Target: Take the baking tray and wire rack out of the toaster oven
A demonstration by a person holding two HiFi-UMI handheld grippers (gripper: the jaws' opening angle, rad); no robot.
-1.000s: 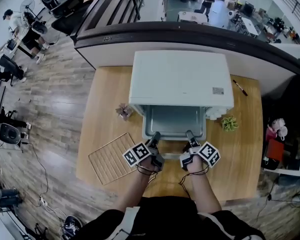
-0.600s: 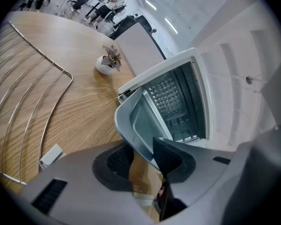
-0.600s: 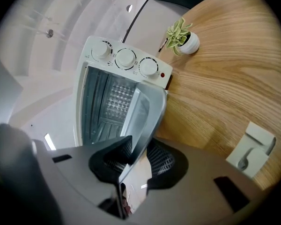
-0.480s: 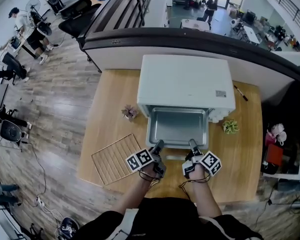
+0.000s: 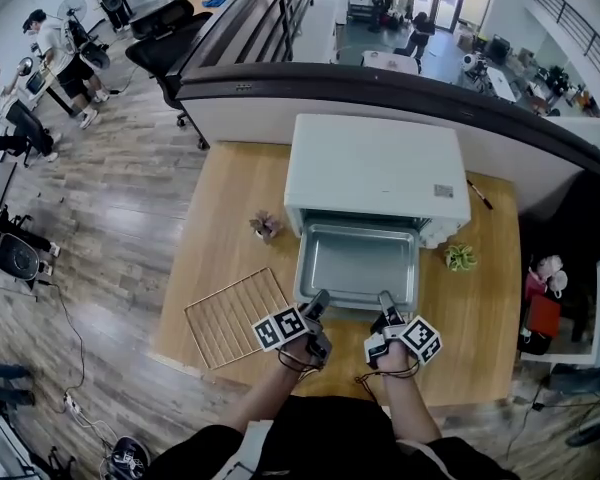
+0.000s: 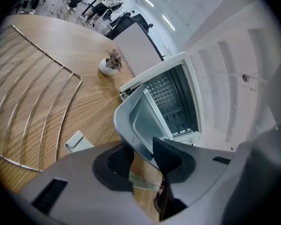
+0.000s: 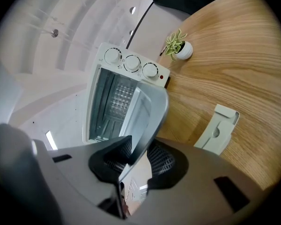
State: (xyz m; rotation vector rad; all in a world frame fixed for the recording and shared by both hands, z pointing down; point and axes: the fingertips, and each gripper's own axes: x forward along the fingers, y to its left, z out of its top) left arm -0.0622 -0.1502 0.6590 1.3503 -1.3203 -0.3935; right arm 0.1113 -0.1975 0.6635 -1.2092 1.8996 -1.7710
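Observation:
The grey metal baking tray (image 5: 356, 263) sticks well out of the white toaster oven (image 5: 378, 178), and both grippers hold its near rim. My left gripper (image 5: 318, 304) is shut on the rim's left part, and in the left gripper view the pads pinch the tray (image 6: 139, 121) at the left gripper (image 6: 143, 154). My right gripper (image 5: 385, 306) is shut on the right part; in the right gripper view the tray (image 7: 152, 109) runs between the jaws of the right gripper (image 7: 138, 157). The wire rack (image 5: 235, 316) lies flat on the table, left of the grippers, and shows as the rack (image 6: 28, 107).
The wooden table (image 5: 210, 238) carries a small potted plant (image 5: 266, 226) left of the oven and another plant (image 5: 460, 256) to its right. A pen (image 5: 480, 196) lies at the back right. A pale bracket (image 7: 219, 128) rests on the table beside the right gripper. A railing runs behind the table.
The tray has slid further out of the oven toward me, with both grippers drawing back together toward the table's near edge. The wire rack has stayed where it lay.

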